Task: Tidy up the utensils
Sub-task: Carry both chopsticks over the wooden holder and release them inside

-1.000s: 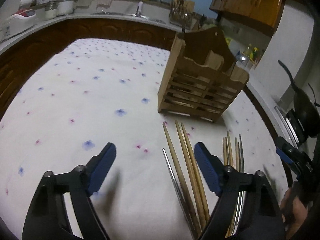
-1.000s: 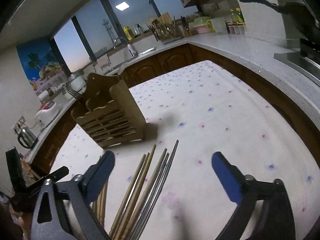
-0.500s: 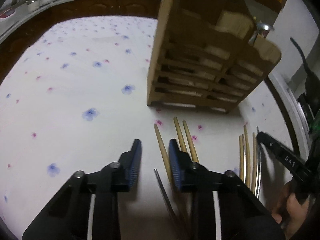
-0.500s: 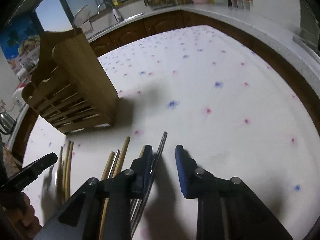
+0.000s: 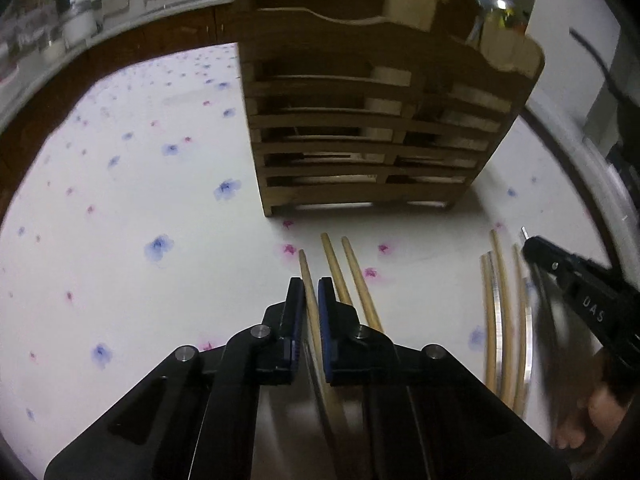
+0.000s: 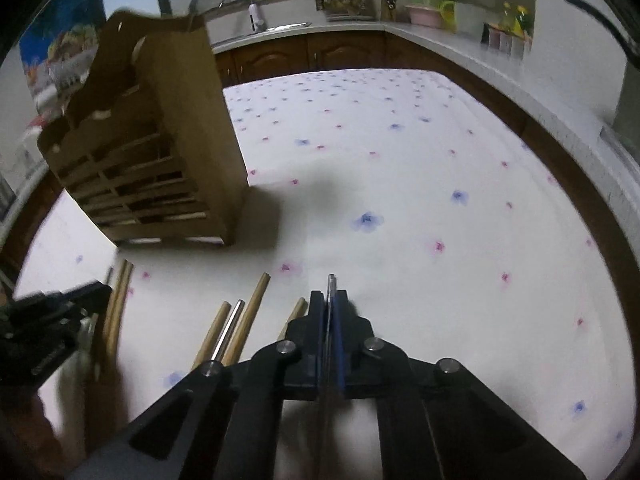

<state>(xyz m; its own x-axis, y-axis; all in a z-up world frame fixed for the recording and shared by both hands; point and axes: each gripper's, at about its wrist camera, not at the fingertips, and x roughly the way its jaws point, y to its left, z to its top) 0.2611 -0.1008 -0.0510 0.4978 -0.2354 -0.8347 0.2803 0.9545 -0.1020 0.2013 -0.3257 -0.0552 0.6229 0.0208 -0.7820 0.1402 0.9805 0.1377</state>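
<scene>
A: what's the left hand-held gripper doing?
B: low over the surface, pointing at the wooden utensil rack, clenched around a wooden chopstick lying just in front of the rack

A: and the right hand-held gripper?
B: same low pose, squeezed tight onto a metal chopstick, other chopsticks lying beside it on its left

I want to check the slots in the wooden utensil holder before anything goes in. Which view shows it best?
The left wrist view: the wooden utensil holder faces the camera squarely, slatted front and top compartments visible, though the image is dim. The right wrist view shows it obliquely, mostly its solid side panel, partly blurred.
</scene>
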